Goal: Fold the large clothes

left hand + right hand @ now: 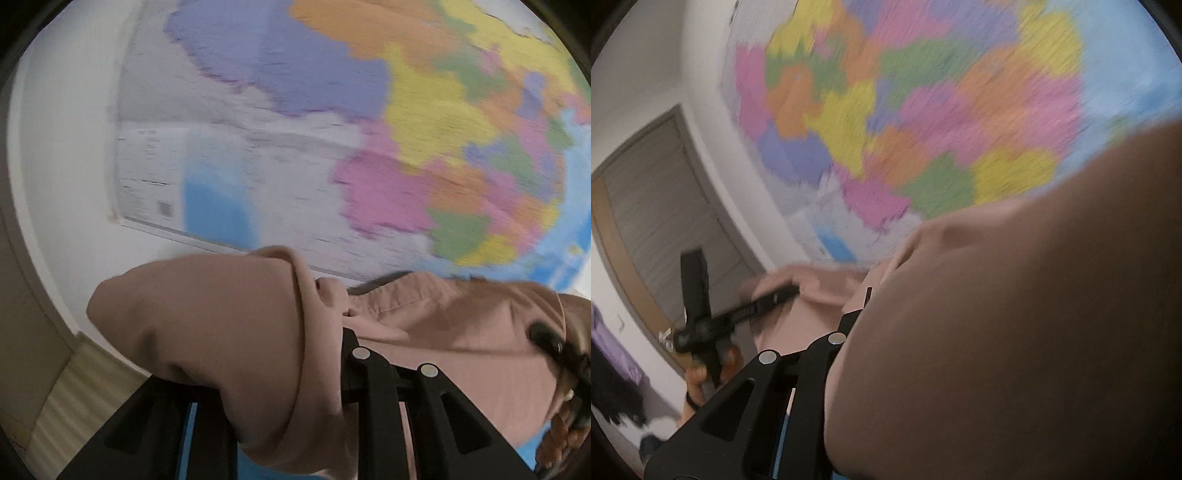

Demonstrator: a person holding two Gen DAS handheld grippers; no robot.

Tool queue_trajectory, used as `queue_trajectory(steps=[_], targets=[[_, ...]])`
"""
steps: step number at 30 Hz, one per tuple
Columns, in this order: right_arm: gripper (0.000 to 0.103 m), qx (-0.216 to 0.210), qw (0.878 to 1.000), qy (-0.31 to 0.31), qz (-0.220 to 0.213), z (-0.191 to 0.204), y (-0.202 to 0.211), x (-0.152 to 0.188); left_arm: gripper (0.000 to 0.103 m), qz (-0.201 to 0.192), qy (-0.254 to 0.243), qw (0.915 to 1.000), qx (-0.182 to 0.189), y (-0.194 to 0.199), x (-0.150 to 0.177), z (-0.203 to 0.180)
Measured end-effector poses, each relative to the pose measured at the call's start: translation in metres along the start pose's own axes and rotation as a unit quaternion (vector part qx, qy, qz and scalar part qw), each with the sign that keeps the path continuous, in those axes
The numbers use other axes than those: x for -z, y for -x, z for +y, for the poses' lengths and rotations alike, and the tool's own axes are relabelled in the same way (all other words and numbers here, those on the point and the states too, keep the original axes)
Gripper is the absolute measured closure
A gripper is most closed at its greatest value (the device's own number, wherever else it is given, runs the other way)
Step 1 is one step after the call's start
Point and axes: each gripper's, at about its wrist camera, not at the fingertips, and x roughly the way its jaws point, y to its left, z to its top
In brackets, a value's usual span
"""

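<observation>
Dusty-pink garment (pixel 207 332), multicolour patchwork map (pixel 424 122) w/ blue sea, black fingers (pixel 373 387).

Large wall map (pixel 369 147) filling the background in both views, motion-blurred: patches of purple, orange, yellow, pink, green, blue sea at the edges, pale legend block in its lower left corner. White wall (pixel 66 184) around it. Brown-framed grey door (pixel 665 206) left of the map in the right wrist view. Purple and black fabric (pixel 613 373) at far left, too blurred to identify.
</observation>
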Motion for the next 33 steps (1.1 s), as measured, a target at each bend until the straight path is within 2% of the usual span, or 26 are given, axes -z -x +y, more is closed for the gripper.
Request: queue_trajectory(steps=[2,4,6,8,10,12,14,20,21,22,23,25,26,28,30,32,33], targets=[[0.089,-0.004,0.999,-0.004,0.034,-0.002,-0.029,0.025,0.082,0.022,0.035,0.9991,-0.007,-0.027,0.019,0.038],[0.089,-0.004,0.995,-0.021,0.099,-0.012,-0.066,0.068,0.082,0.058,0.044,0.997,-0.026,-0.053,0.044,0.062],[0.088,0.004,0.987,-0.031,0.16,-0.021,-0.092,0.107,0.082,0.122,0.059,0.9897,-0.045,-0.088,0.083,0.09],[0.083,-0.001,0.981,-0.043,0.189,-0.028,-0.101,0.133,0.08,0.148,0.081,0.9846,-0.047,-0.098,0.106,0.11],[0.074,-0.007,0.979,-0.066,0.192,-0.035,-0.092,0.144,0.073,0.144,0.104,0.9834,-0.035,-0.095,0.118,0.125],[0.063,-0.007,0.977,-0.077,0.197,-0.036,-0.082,0.146,0.073,0.146,0.112,0.9826,-0.025,-0.092,0.118,0.129],[0.043,0.006,0.977,-0.077,0.2,-0.038,-0.077,0.142,0.07,0.146,0.102,0.9836,-0.029,-0.089,0.115,0.127],[0.033,0.008,0.975,-0.095,0.202,-0.051,-0.006,0.15,0.061,0.153,0.09,0.9833,-0.04,-0.089,0.116,0.126],[0.033,0.012,0.975,-0.1,0.2,-0.055,0.006,0.152,0.059,0.153,0.088,0.9834,-0.042,-0.087,0.117,0.124],[0.032,0.018,0.974,-0.103,0.199,-0.062,-0.001,0.145,0.056,0.152,0.087,0.9835,-0.044,-0.085,0.118,0.124],[0.029,0.036,0.975,-0.104,0.192,-0.067,0.014,0.145,0.054,0.151,0.086,0.9837,-0.047,-0.082,0.118,0.125],[0.029,0.06,0.978,-0.111,0.169,-0.091,0.016,0.13,0.049,0.147,0.082,0.9845,-0.049,-0.074,0.116,0.126],[0.029,0.063,0.978,-0.118,0.163,-0.097,0.002,0.113,0.048,0.142,0.078,0.9855,-0.049,-0.067,0.116,0.125],[0.032,0.065,0.977,-0.133,0.155,-0.098,-0.001,0.112,0.038,0.139,0.076,0.9859,-0.053,-0.056,0.116,0.13],[0.046,0.054,0.977,-0.122,0.165,-0.092,-0.015,0.113,0.035,0.14,0.078,0.9856,-0.052,-0.046,0.117,0.133],[0.074,0.073,0.975,-0.103,0.185,-0.093,-0.022,0.115,0.035,0.131,0.079,0.9865,-0.059,-0.034,0.117,0.134],[0.079,0.069,0.972,-0.106,0.198,-0.096,-0.033,0.116,0.035,0.127,0.077,0.987,-0.062,-0.027,0.118,0.135]])
